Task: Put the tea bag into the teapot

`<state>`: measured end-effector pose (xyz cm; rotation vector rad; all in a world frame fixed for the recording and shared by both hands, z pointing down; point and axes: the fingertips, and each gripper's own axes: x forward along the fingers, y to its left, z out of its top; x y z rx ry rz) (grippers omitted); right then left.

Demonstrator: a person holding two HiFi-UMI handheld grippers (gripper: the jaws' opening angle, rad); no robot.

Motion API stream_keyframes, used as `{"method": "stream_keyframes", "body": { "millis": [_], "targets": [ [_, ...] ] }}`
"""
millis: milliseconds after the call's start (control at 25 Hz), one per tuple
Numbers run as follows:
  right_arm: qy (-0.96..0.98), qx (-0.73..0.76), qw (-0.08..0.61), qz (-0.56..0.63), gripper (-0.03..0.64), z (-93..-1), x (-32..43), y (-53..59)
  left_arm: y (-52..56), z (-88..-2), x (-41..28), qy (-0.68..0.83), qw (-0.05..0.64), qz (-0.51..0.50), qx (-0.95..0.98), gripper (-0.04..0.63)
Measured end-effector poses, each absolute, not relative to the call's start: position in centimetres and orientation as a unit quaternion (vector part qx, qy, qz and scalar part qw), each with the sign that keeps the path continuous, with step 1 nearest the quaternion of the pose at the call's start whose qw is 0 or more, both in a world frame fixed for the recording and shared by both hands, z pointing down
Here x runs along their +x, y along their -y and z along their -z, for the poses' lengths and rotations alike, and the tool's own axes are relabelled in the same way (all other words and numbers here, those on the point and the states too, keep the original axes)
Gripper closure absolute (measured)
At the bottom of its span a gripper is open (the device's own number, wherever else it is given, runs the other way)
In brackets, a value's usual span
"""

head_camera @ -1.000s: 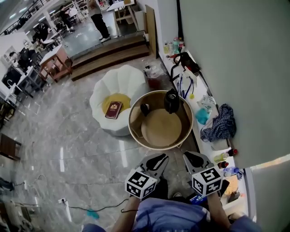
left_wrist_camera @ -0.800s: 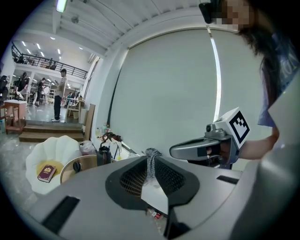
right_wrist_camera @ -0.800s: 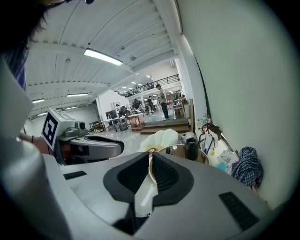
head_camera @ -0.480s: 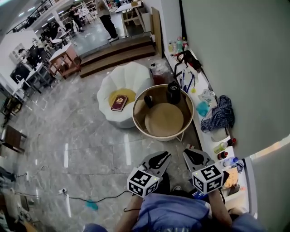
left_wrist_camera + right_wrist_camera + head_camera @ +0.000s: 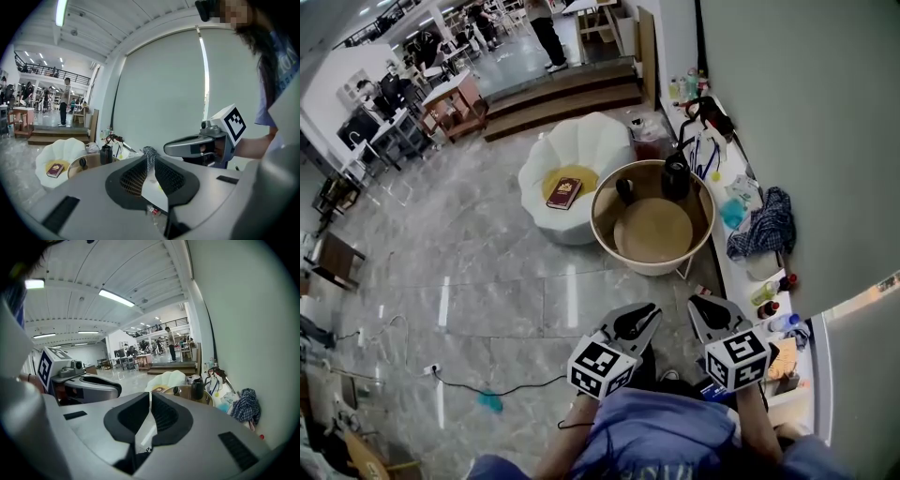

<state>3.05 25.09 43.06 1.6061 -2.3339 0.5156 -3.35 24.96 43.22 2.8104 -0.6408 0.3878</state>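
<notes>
The teapot (image 5: pixel 676 175) lies well ahead, at 12 o'clock; the tea bag cannot be made out.
The left gripper (image 5: pixel 649 311) is clenched empty; the right gripper's (image 5: pixel 694 304) jaws are closing, nothing between. The teapot is stood at the round table's (image 5: pixel 602 217) far rim, slightly nearer the right gripper.

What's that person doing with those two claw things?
A person stands on a shiny floor, holding a gripper in each hand, low in front of the body. The left gripper is shut and empty, and the right gripper is closing its jaws on nothing. Ahead is a round table with a dark teapot and a small dark cup. No tea bag shows anywhere, so nothing has been picked up yet.
</notes>
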Motion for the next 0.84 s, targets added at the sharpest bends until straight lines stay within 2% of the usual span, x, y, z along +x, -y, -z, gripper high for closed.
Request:
{"method": "stream_keyframes", "body": {
  "millis": [840],
  "targets": [
    [0.767, 0.612, 0.118, -0.152, 0.588, -41.6, 7.3, -27.7, -27.5, -42.7, -4.6, 0.225, 0.101, -0.122, 0.961, 0.552]
  ]
}}
